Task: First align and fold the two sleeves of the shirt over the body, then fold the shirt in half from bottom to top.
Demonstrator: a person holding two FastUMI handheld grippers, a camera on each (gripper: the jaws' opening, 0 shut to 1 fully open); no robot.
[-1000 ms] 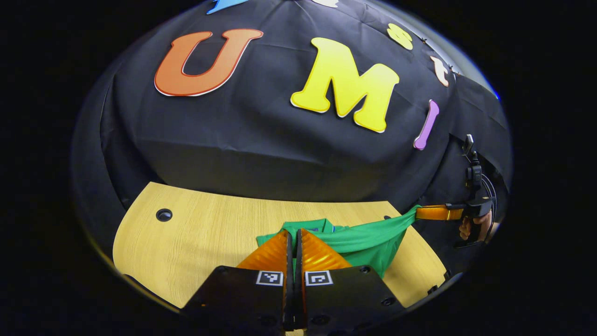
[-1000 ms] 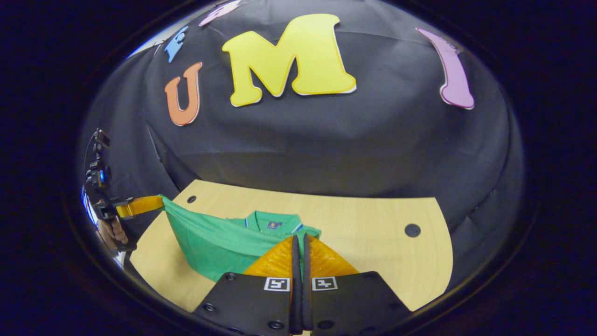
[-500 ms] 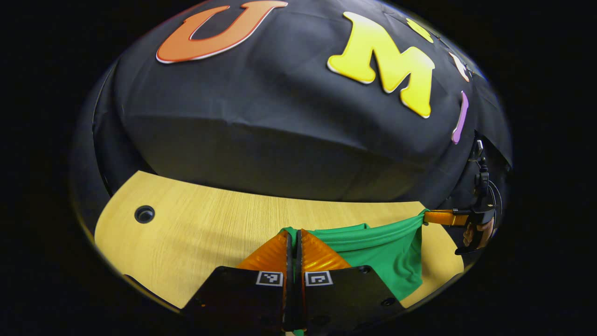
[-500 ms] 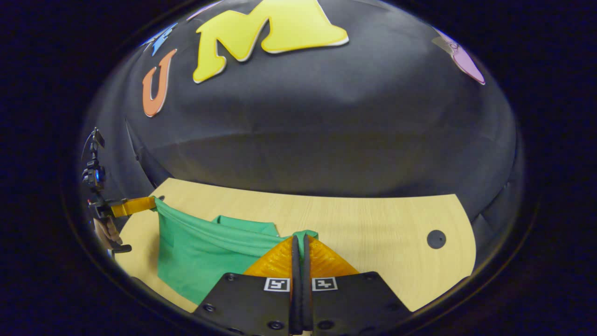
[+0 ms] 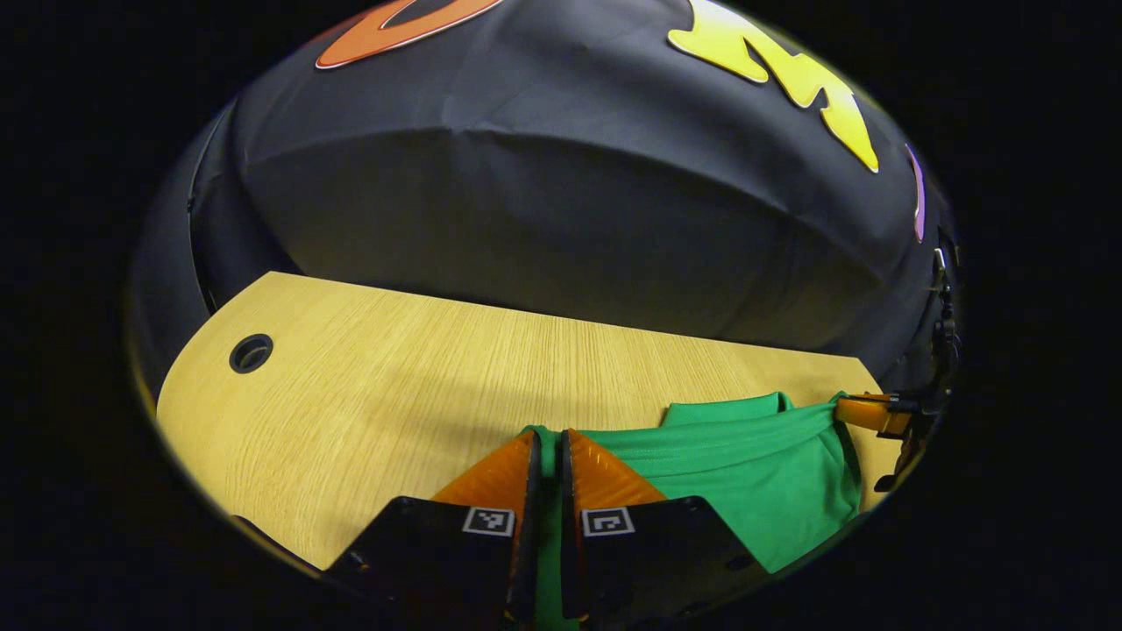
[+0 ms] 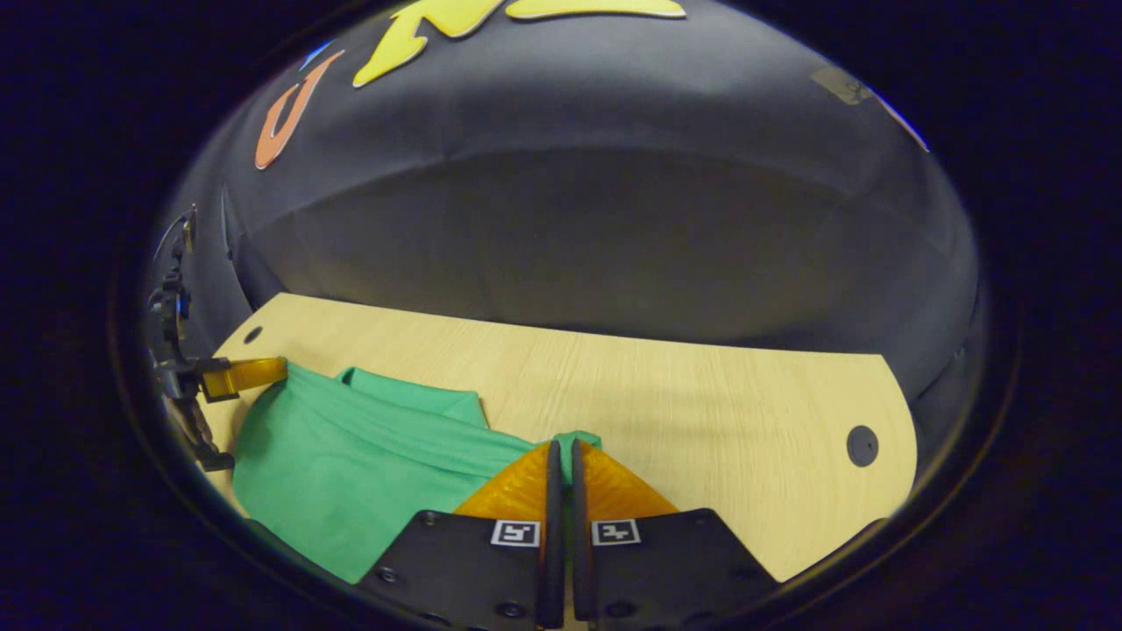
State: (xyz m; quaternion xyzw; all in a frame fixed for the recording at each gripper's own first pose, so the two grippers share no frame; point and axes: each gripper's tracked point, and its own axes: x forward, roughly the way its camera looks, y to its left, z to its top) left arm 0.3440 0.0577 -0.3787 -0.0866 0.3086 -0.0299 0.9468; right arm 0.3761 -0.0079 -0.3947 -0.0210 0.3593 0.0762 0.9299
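The green shirt [image 5: 745,464] lies at the lower right of the left gripper view, on the wooden table [image 5: 394,386]. Left gripper [image 5: 545,447] and right gripper [image 6: 563,456] each pinch a hem corner. The bottom-to-top fold looks nearly complete (sleeves apparently tucked); laying down and releasing remain.

Left gripper [image 5: 545,438], seen in the left gripper view: fingers [image 5: 491,473] drawn together with a narrow gap, both pressing on a fold of green cloth that runs down between them; fingers point forward and slightly downward, low over the bench. Right gripper [image 6: 563,449], seen in the right gripper view: fingers [image 6: 614,486] likewise closed, a tuft of green cloth pinched at the tips; same low forward pose. Each gripper appears at the far edge of the other's view, roughly level, its fingers clamped on a stretched corner of cloth.
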